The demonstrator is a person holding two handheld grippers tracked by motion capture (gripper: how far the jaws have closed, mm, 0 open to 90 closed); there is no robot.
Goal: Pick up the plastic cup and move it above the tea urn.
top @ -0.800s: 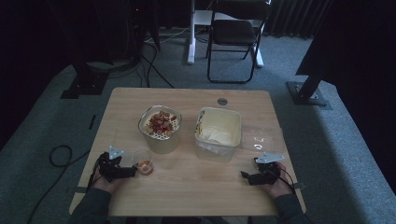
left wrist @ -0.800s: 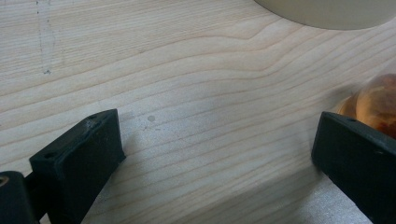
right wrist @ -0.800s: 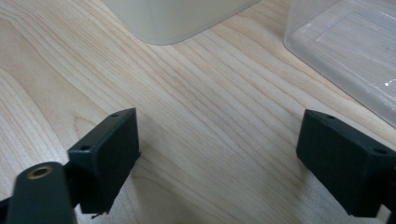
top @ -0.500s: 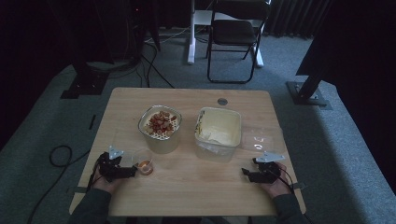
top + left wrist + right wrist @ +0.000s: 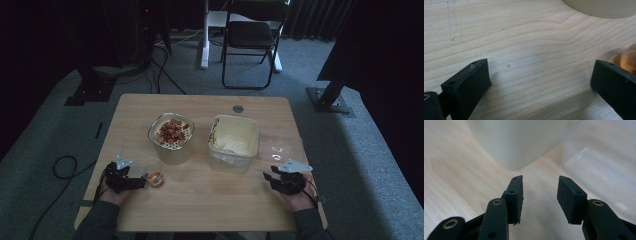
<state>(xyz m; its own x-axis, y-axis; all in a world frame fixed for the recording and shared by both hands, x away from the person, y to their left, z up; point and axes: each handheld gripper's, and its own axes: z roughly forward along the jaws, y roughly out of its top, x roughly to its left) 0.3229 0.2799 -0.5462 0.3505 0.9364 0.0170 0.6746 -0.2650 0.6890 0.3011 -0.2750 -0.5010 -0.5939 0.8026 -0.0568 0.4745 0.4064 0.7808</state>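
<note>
We hold both jaws open and empty; the small cup looks light, so we grip its wall gently

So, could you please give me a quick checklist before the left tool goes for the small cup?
1. Left tool open: ok, jaws wide with bare wood between.
2. Small cup upright beside that tool: ok; contact with a jaw: cannot tell.
3. Right tool empty: ok, jaws apart on nothing.
4. Round container clear of the cup: ok.
5. Square tub uncovered: ok; clear lid lies beside it.
</note>
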